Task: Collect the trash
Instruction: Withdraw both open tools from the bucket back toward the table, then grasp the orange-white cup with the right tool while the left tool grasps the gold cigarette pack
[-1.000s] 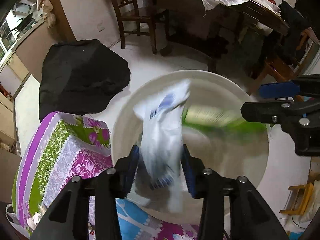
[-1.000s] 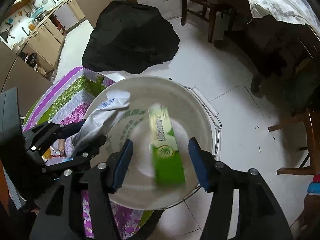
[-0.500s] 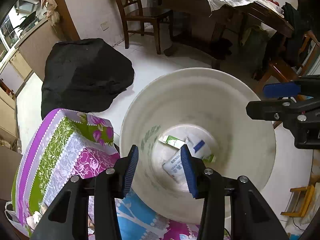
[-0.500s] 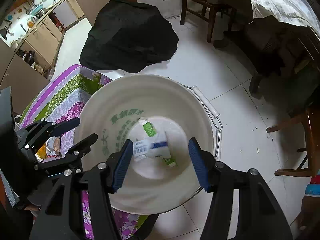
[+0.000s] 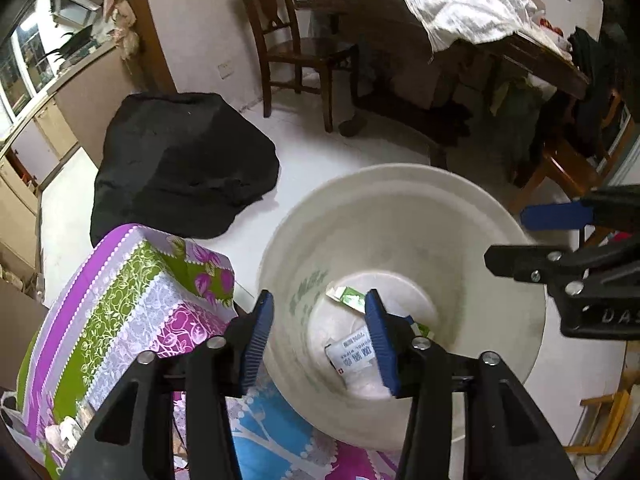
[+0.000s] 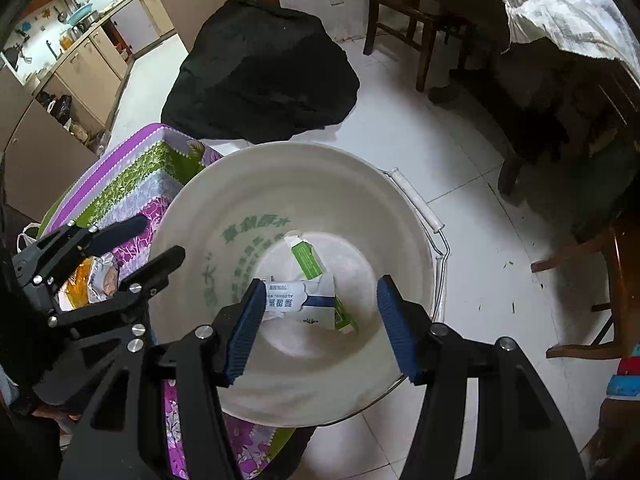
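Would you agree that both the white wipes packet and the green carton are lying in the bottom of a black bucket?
Not quite: the bucket is white, not black. The right wrist view shows the white wipes packet and the green carton lying on its pale bottom; the black thing is a heap on the floor behind.

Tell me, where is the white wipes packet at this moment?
In the right wrist view, the white wipes packet lies at the bottom of the white bucket, partly on the green carton.
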Motion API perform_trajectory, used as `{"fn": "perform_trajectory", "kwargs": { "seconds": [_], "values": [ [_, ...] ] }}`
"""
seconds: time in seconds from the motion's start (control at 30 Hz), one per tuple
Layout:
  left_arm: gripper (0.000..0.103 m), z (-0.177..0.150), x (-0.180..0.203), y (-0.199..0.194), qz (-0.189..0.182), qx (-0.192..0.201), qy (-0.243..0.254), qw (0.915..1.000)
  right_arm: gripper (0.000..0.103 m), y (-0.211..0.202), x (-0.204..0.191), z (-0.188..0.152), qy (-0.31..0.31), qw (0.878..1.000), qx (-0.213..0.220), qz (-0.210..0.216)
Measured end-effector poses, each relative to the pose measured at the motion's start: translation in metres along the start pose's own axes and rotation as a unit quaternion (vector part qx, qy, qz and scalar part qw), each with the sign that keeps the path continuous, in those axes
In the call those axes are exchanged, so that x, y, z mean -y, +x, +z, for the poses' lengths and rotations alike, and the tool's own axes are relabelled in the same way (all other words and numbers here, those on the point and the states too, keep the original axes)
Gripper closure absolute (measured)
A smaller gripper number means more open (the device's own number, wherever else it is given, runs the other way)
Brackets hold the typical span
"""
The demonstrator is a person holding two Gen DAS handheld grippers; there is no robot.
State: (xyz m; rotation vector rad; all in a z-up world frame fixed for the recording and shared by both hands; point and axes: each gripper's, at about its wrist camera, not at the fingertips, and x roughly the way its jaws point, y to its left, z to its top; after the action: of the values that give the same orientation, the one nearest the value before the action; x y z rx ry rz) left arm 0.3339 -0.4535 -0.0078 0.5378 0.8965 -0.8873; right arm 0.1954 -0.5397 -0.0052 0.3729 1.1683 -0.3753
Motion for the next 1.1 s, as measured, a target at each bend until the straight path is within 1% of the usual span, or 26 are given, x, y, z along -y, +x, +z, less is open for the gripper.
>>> {"fn": "perform_trajectory", "kwargs": {
  "seconds": [0.1,0.2,0.27,0.3,0.33,0.37,0.4,0.43,0.47,0.5,0.53,0.6,0.7,0.73,0.8,0.87,0.9,1.03,1.1],
  "values": [
    [0.049,-0.003,-0.004,-0.01,0.009,0.018,-0.009,0.9997,0.048,-0.004,-0.005,-0.005,-0.008,1.0,0.021,-0.009],
    [0.047,-0.011,-0.013,-0.022,0.012,0.037,-0.024,0.999,0.047,-0.012,-0.013,-0.014,-0.022,0.998,0.053,-0.01],
    [0.039,-0.019,-0.019,-0.03,0.022,0.05,-0.032,0.998,0.044,-0.017,-0.019,-0.019,-0.028,0.997,0.074,-0.008],
    [0.038,-0.024,-0.023,-0.035,0.023,0.055,-0.038,0.9975,0.042,-0.02,-0.023,-0.023,-0.03,0.996,0.088,-0.002],
    [0.036,-0.03,-0.028,-0.039,0.022,0.058,-0.044,0.9971,0.036,-0.022,-0.026,-0.026,-0.033,0.995,0.095,0.005],
    [0.034,-0.036,-0.033,-0.044,0.021,0.061,-0.049,0.9967,0.033,-0.023,-0.029,-0.029,-0.036,0.994,0.1,0.012],
    [0.032,-0.043,-0.039,-0.051,0.02,0.065,-0.055,0.9961,0.033,-0.025,-0.034,-0.033,-0.043,0.993,0.107,0.018],
    [0.028,-0.053,-0.048,-0.061,0.019,0.073,-0.065,0.995,0.031,-0.026,-0.037,-0.035,-0.048,0.992,0.112,0.022],
    [0.024,-0.062,-0.056,-0.071,0.019,0.081,-0.072,0.9939,0.023,-0.028,-0.042,-0.04,-0.052,0.991,0.119,0.029],
    [0.023,-0.071,-0.065,-0.079,0.021,0.086,-0.079,0.993,0.021,-0.029,-0.046,-0.042,-0.054,0.99,0.122,0.036],
    [0.023,-0.082,-0.075,-0.09,0.027,0.089,-0.087,0.9919,0.021,-0.03,-0.051,-0.047,-0.052,0.989,0.13,0.055],
    [0.023,-0.102,-0.094,-0.107,0.041,0.09,-0.098,0.9902,0.021,-0.029,-0.06,-0.053,-0.051,0.986,0.137,0.077],
    [0.022,-0.139,-0.128,-0.135,0.056,0.09,-0.12,0.9871,0.021,-0.025,-0.082,-0.065,-0.064,0.981,0.136,0.121],
    [0.022,-0.156,-0.142,-0.147,0.06,0.088,-0.131,0.9856,0.021,-0.023,-0.089,-0.069,-0.068,0.98,0.135,0.129],
    [0.022,-0.181,-0.162,-0.162,0.069,0.087,-0.145,0.9832,0.021,-0.018,-0.108,-0.079,-0.079,0.977,0.129,0.15],
    [0.022,-0.214,-0.187,-0.183,0.088,0.087,-0.162,0.9789,0.021,-0.014,-0.13,-0.092,-0.094,0.974,0.123,0.164],
    [0.022,-0.23,-0.198,-0.193,0.096,0.088,-0.173,0.9763,0.021,-0.01,-0.144,-0.1,-0.109,0.972,0.119,0.169],
    [0.022,-0.309,-0.248,-0.238,0.129,0.095,-0.225,0.9612,0.021,-0.002,-0.189,-0.136,-0.16,0.965,0.113,0.176],
    [0.022,-0.345,-0.266,-0.257,0.145,0.1,-0.239,0.9551,0.021,0.004,-0.21,-0.153,-0.183,0.958,0.101,0.194]
  ]
}}
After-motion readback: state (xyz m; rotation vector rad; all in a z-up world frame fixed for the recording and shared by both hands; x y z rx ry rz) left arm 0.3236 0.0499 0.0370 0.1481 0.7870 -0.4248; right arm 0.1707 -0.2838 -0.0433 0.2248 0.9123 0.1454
